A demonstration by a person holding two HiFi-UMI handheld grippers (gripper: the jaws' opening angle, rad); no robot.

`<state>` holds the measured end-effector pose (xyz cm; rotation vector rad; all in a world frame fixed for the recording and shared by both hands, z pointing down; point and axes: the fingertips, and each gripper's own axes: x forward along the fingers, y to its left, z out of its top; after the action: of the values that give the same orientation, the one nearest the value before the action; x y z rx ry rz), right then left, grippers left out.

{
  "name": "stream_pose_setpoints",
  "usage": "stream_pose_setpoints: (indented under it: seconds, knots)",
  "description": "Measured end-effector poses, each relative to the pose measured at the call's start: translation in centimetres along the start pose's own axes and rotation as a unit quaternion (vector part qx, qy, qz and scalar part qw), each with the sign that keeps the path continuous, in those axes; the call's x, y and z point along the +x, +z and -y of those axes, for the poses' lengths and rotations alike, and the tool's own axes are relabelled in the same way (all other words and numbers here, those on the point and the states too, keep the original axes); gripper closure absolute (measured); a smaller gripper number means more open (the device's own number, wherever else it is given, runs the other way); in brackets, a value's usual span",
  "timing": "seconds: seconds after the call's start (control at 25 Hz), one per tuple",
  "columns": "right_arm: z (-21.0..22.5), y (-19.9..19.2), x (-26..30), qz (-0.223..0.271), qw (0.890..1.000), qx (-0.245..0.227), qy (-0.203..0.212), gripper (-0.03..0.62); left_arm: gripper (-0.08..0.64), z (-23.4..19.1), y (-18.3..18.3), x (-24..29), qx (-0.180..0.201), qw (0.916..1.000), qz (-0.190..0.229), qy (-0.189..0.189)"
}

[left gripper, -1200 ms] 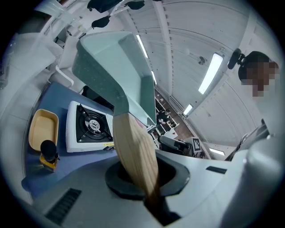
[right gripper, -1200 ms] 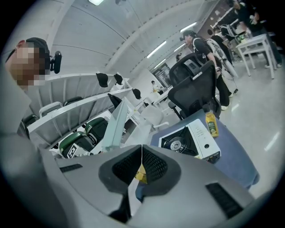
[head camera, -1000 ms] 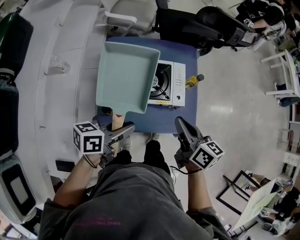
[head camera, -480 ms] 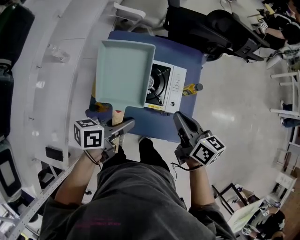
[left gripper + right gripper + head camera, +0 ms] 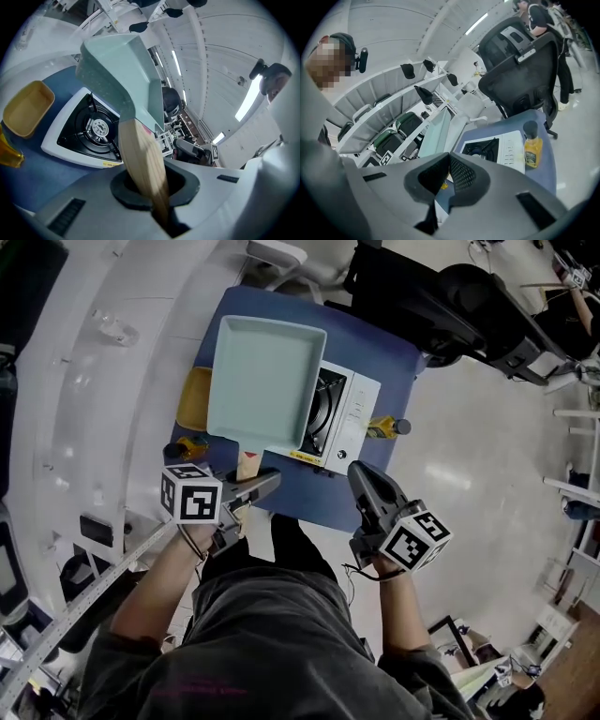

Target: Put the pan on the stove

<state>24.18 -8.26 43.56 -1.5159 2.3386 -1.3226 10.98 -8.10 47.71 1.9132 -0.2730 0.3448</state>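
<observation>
One grip carries the whole job: the left hand-held gripper [image 5: 255,487] is clamped narrow on the wooden handle [image 5: 247,465] of the pale green rectangular pan [image 5: 262,381], while the right hand-held gripper [image 5: 362,480] hangs off the counter's near edge with its pads pressed together on nothing. The pan runs straight away from the left hand-held gripper, its long axis in line with the handle and pointing away from the person, and it is held aloft above the blue counter [image 5: 394,357], not resting. The stove [image 5: 349,420] lies to the pan's right in the head view, with only the pan's right edge overlapping it; the left gripper view shows the burner bare, below and beside the pan's underside. The pan probably needs carrying rightward and then lowering. A yellow dish [image 5: 192,397] sits on the pan's other side and a small bottle [image 5: 384,427] just beyond the stove. A yellow strip on the stove's front and the bottle's label carry print too small to read.
</observation>
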Motion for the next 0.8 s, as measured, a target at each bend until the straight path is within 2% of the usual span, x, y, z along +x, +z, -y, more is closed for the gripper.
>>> stream_pose_setpoints:
  seconds: [0.44,0.8]
  knots:
    - [3.0,-2.0,0.7,-0.036,0.999,0.016,-0.004,0.589,0.534,-3.7,-1.2,4.2,-0.05,0.9987,-0.002,-0.003]
    - [4.9,-3.7,0.8,-0.061,0.998,0.024,-0.013,0.589,0.534,-6.2,-2.3,6.5,-0.07,0.9975,-0.013,0.001]
